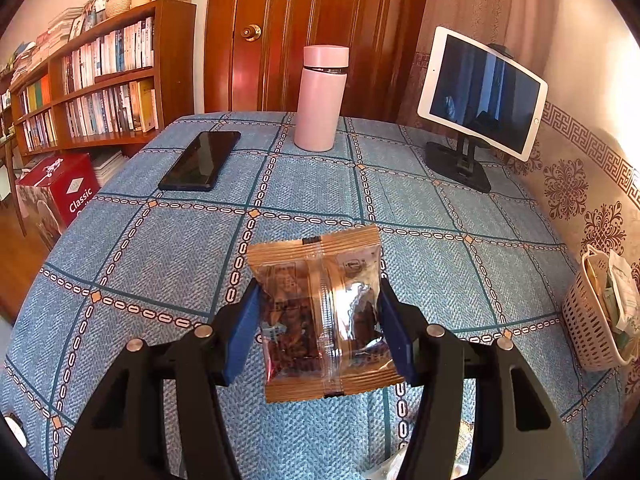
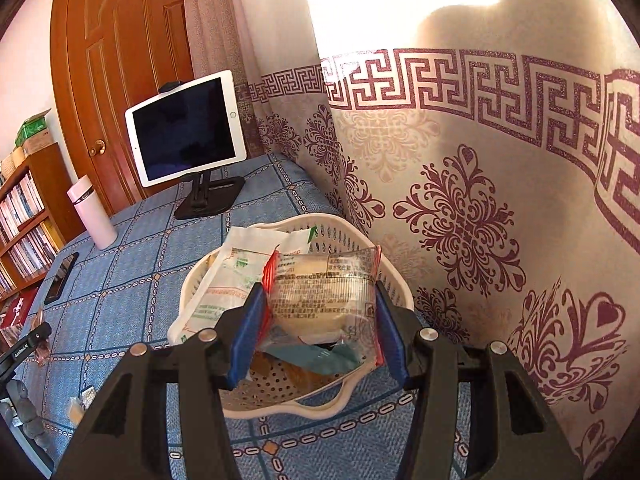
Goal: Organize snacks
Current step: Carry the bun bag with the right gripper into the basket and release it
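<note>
My left gripper (image 1: 320, 320) is shut on a gold-edged clear snack packet (image 1: 320, 312) with dark contents, held above the blue checked tablecloth (image 1: 160, 264). My right gripper (image 2: 322, 320) is shut on a clear red-edged packet (image 2: 324, 292) with a pale round cake inside, held over the white plastic basket (image 2: 396, 288). The basket holds a large white packet (image 2: 224, 280) and a teal packet (image 2: 320, 356). The basket also shows in the left wrist view (image 1: 588, 320) at the far right, with packets in it.
A pink flask (image 1: 320, 100), a black phone (image 1: 200, 160) and a tablet on a black stand (image 1: 480, 92) stand on the far side of the table. A patterned curtain (image 2: 480, 200) hangs right behind the basket. Small packets (image 2: 80, 404) lie near the table's left edge.
</note>
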